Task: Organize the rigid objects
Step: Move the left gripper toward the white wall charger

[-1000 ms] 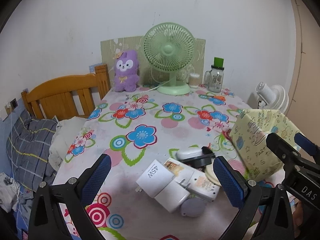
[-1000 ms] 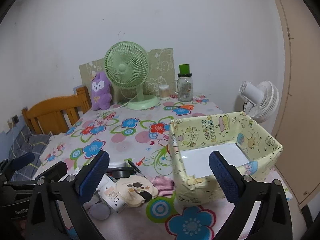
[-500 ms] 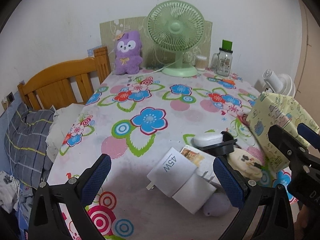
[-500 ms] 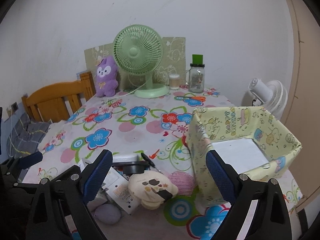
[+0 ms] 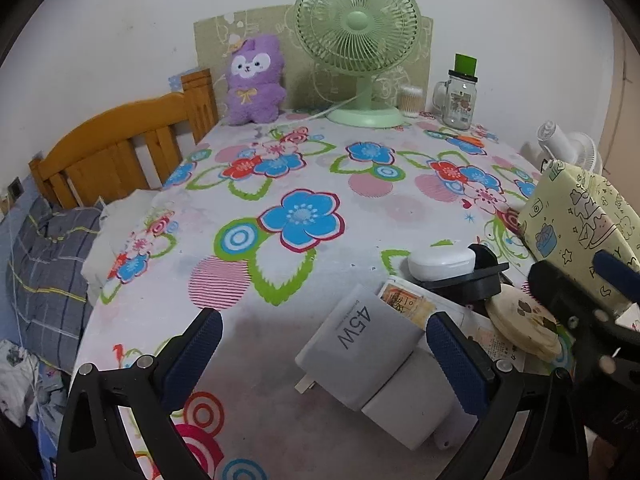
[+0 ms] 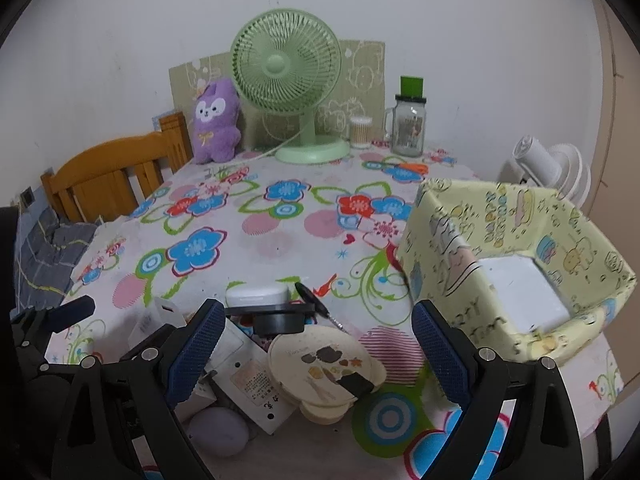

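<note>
Right wrist view: right gripper (image 6: 314,346) spread wide, holding nothing, its gap framing the round cream case (image 6: 320,368) just ahead. Pile lies left of the yellow box (image 6: 452,240). Left gripper (image 5: 322,346) also wide, empty, white 45W charger (image 5: 362,354) between fingers, long axis running diagonally. Right looks nearer the box.

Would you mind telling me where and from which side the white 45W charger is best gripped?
Probably across the two long flat sides of the 45W charger, coming from above with the left gripper. It lies flat, label up; its prongs stick out at the near-left end, and clutter crowds its right.
</note>
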`<state>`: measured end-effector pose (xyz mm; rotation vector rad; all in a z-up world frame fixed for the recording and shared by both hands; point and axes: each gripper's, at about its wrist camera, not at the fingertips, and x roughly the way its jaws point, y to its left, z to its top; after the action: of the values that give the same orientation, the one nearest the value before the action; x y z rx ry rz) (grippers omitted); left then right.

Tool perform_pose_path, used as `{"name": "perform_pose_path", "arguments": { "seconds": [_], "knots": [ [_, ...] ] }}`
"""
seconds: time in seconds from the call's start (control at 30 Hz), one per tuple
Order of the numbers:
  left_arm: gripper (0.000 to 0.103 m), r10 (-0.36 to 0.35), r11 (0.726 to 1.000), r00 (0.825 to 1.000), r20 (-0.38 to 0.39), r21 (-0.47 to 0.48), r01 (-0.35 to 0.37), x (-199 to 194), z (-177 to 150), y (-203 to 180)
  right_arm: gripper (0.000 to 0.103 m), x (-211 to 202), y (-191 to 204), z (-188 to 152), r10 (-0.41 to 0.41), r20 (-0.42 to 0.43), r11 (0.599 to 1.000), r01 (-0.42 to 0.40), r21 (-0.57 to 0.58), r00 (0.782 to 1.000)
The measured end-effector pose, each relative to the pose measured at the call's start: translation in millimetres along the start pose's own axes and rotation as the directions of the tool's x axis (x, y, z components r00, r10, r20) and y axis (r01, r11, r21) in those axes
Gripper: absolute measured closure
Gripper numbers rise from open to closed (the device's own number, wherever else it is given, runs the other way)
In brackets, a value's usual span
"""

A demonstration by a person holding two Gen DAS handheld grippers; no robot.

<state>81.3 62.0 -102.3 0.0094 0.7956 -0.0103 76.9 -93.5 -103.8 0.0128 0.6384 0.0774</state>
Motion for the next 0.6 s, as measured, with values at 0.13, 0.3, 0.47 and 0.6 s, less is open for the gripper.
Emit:
{"name": "perform_pose_path", "arguments": {
  "seconds": [0.13,0.3,0.47,0.6],
  "knots": [
    [0.002,-0.025,1.0,0.999,-0.026,0.011,0.025,9.4,-0.8,-1.1,0.007,9.1,3.2,-2.0,0.004,-0.027,1.0,-0.004,-0.001,1.0],
    [0.014,-0.104,0.994,0.993,-0.06,-0.029,0.103,17.3,-2.9,4.0,0.007,17.2,8.3,-2.4,0.006,-0.046,1.0,-0.006,-0.004,0.999],
    [0.033,-0.176,0.984,0.982,-0.068,-0.041,0.174,19.3,-2.7,3.4,0.007,24.3,5.3,-2.4,0.012,-0.078,0.999,-0.009,0.041,0.997],
    [0.04,-0.13,0.991,0.99,-0.05,0.003,0.13,15.4,-3.2,-1.1,0.007,28.4,5.4,-3.9,-0.013,-0.096,0.999,0.017,0.042,0.995]
  ]
}}
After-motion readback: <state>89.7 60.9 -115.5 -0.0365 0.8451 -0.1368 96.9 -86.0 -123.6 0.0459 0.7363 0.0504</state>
